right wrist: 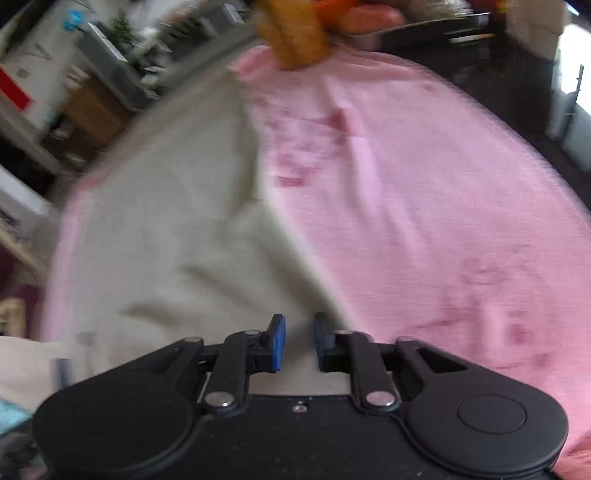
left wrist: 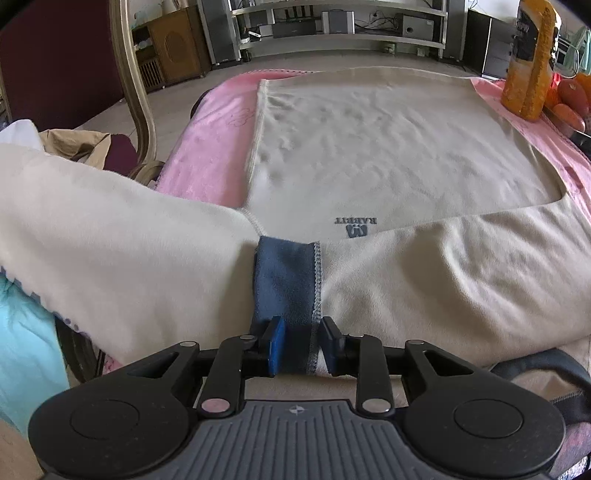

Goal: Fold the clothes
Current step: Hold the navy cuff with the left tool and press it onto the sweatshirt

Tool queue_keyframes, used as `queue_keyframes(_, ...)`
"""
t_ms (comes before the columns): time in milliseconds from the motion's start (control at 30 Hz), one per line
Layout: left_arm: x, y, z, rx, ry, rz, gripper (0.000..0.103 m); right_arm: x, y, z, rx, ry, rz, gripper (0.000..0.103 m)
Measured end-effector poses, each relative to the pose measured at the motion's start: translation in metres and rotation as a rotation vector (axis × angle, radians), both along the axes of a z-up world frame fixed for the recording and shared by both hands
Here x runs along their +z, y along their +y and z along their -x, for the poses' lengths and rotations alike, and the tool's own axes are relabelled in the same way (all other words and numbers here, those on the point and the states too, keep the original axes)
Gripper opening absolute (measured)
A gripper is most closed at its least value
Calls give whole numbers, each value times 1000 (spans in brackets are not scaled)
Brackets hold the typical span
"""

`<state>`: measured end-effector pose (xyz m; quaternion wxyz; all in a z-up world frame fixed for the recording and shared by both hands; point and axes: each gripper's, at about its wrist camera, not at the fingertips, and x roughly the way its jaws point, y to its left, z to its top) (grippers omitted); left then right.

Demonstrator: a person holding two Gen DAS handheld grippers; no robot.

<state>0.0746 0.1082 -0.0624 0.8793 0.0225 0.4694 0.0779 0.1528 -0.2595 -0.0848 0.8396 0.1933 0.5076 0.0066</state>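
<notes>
Room: living space with grey shelving (left wrist: 340, 22) of electronics along the far wall and a curved wooden chair frame (left wrist: 135, 77) at left.
Surface: pink blanket (left wrist: 214, 140) covering the table, seen in both views; right-wrist view is motion-blurred.
Garment: cream fleece top (left wrist: 388, 140) spread flat on the blanket, its near part folded over toward the camera, one sleeve draped off to the left; a printed logo (left wrist: 356, 226) reads upside down.
Collar: blue neckband (left wrist: 286, 280) with stitched edge, at the near fold, running between the left fingers.
Bottle: orange container (left wrist: 532, 62) upright at the far right corner, with orange fruit (left wrist: 570, 96) beside it.
Left gripper (left wrist: 302, 345): narrowly parted, pads pressed on either side of the blue neckband, holding it.
Right gripper (right wrist: 298, 341): fingers slightly apart over the cream edge; whether fabric is pinched cannot be told.
</notes>
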Motion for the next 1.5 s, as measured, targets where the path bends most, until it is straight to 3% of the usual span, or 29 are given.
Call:
queue_keyframes(133, 14, 10, 13, 62, -40, -31, 29, 15, -22, 15, -176, -46, 187, 11)
queue_keyframes(200, 24, 15, 19, 66, -96, -13, 26, 22, -33, 22, -177, -87, 56, 11)
queue_keyframes(267, 32, 20, 23, 53, -141, 53, 26, 27, -39, 28, -158, -119, -68, 11)
queue_keyframes(400, 34, 15, 19, 1, -169, 113, 26, 28, -23, 20, -67, -118, -188, 11)
queue_keyframes(533, 21, 3, -2, 16, -131, 104, 25, 28, -5, -1, -36, -135, -239, 11)
queue_keyframes(600, 11, 5, -13, 55, -114, 112, 20, 21, -1, -14, -66, -144, -276, 9)
queue_keyframes(633, 7, 6, -16, 72, -109, 90, 16, 14, -1, -20, -86, -140, -317, 9)
queue_keyframes(767, -4, 3, -20, 93, -73, -3, 15, -15, 0, -40, -127, -125, -451, 10)
queue_keyframes(867, -5, -1, -19, 61, -72, -37, 15, -32, 3, -51, -126, -103, -434, 8)
queue_keyframes(900, -5, -1, -18, 52, -72, -43, 15, -33, -1, -51, -153, -115, -414, 0)
queue_keyframes(967, -5, 3, -17, 47, -74, -31, 15, -34, -9, -50, -213, -145, -367, 0)
queue_keyframes(1067, -4, 8, -15, 51, -75, -4, 16, -22, -23, -40, -338, -171, -193, 4)
queue_keyframes(1367, -4, 8, -12, 39, -82, -3, 17, -16, -15, -8, -133, -95, -350, 5)
queue_keyframes(1500, -5, 8, -8, 25, -89, -19, 20, -21, -35, -5, -268, -95, -239, 0)
